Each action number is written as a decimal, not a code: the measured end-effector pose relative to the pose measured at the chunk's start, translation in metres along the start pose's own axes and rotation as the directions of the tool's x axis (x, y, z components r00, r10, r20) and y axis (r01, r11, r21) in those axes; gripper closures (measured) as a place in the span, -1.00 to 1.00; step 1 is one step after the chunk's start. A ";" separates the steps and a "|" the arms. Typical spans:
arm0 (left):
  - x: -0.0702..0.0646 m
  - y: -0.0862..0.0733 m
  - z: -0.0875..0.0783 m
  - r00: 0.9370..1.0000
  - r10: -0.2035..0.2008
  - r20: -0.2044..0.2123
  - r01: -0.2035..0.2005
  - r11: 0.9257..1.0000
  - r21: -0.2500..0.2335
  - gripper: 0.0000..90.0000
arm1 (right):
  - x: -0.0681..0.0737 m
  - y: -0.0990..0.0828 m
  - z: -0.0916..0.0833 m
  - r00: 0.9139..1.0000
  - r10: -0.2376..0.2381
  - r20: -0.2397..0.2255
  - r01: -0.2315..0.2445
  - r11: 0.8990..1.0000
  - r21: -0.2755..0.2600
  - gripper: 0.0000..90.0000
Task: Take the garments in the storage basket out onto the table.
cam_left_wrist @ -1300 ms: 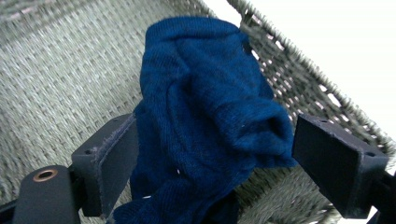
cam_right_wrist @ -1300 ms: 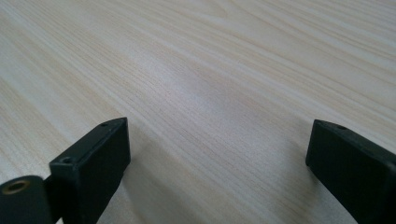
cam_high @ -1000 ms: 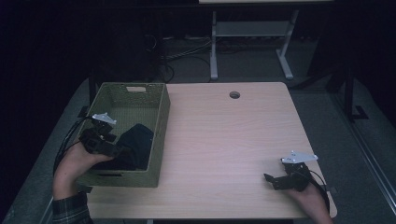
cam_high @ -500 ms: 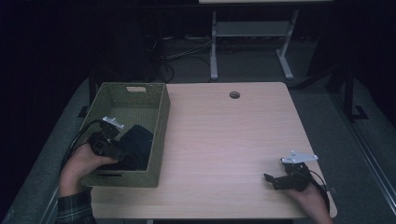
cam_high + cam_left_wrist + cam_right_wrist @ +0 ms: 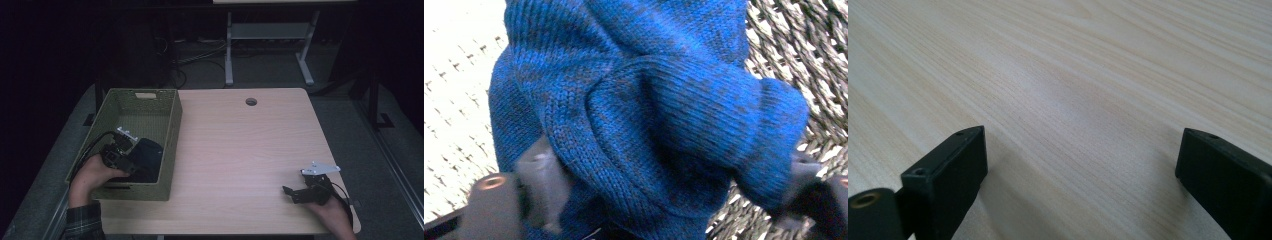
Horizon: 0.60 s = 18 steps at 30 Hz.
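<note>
Reaching into the green basket at the left edge of the bench, the left gripper has a blue knit between its jaws; in the left gripper view the two jaws stand on either side of a thick fold of it and press into the wool, so I judge them closed on the knit, not merely around it; the knit sits in the near half of the basket, against the right wall, a dark bundle in the high view. The step in hand looks like the pick: the grip is made and the lift is not yet done; the next move calls for a straight pull upward, high enough for the hanging cloth to clear the woven rim, then a carry rightward over the bare wood; a loose fold could drag on the wall and tip the light basket. The knit is bunched, so its long axis is hard to tell; the rolled fold in the left gripper view runs across the jaws, from one to the other. The right gripper rests at the near right corner of the bench, jaws wide apart over bare wood, holding nothing.
</note>
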<state>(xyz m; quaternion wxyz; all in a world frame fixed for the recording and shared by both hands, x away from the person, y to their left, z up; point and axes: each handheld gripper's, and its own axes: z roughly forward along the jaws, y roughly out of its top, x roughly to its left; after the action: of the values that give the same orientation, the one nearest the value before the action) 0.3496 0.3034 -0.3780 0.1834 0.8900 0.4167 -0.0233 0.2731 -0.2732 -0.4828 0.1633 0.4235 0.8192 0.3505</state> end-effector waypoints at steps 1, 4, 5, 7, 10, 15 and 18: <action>0.000 0.000 0.000 1.000 0.004 0.005 -0.004 1.000 0.003 -0.47 | 0.000 0.000 0.000 1.000 0.000 0.000 0.000 1.000 0.000 -0.87; 0.000 0.000 0.001 1.000 0.007 0.028 -0.008 1.000 0.013 -0.21 | 0.000 0.000 0.000 1.000 0.001 0.000 -0.001 1.000 0.000 -0.87; 0.000 0.000 0.001 0.999 0.009 0.034 -0.010 1.000 0.018 -0.12 | 0.000 0.000 0.000 1.000 0.000 0.000 0.000 1.000 0.000 -0.87; 0.000 0.000 0.001 0.999 0.015 0.035 -0.016 1.000 0.022 0.13 | 0.000 0.000 0.000 1.000 0.000 0.000 0.000 1.000 0.000 -0.87; 0.001 0.002 0.000 0.999 0.008 0.040 -0.008 1.000 0.018 0.46 | 0.000 0.000 0.000 1.000 0.001 0.000 -0.001 1.000 0.000 -0.87; 0.001 0.003 -0.003 0.999 -0.005 0.043 0.004 1.000 0.011 0.57 | 0.000 0.000 0.000 1.000 0.000 0.000 0.000 1.000 0.000 -0.87; 0.000 0.003 -0.007 0.999 -0.005 0.038 0.006 1.000 -0.009 0.58 | 0.000 0.000 0.000 1.000 0.000 0.000 0.000 1.000 0.000 -0.87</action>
<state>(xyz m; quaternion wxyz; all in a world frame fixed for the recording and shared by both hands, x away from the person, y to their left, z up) 0.3509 0.3041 -0.3701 0.1952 0.8875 0.4157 -0.0387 0.2731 -0.2731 -0.4828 0.1633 0.4235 0.8192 0.3507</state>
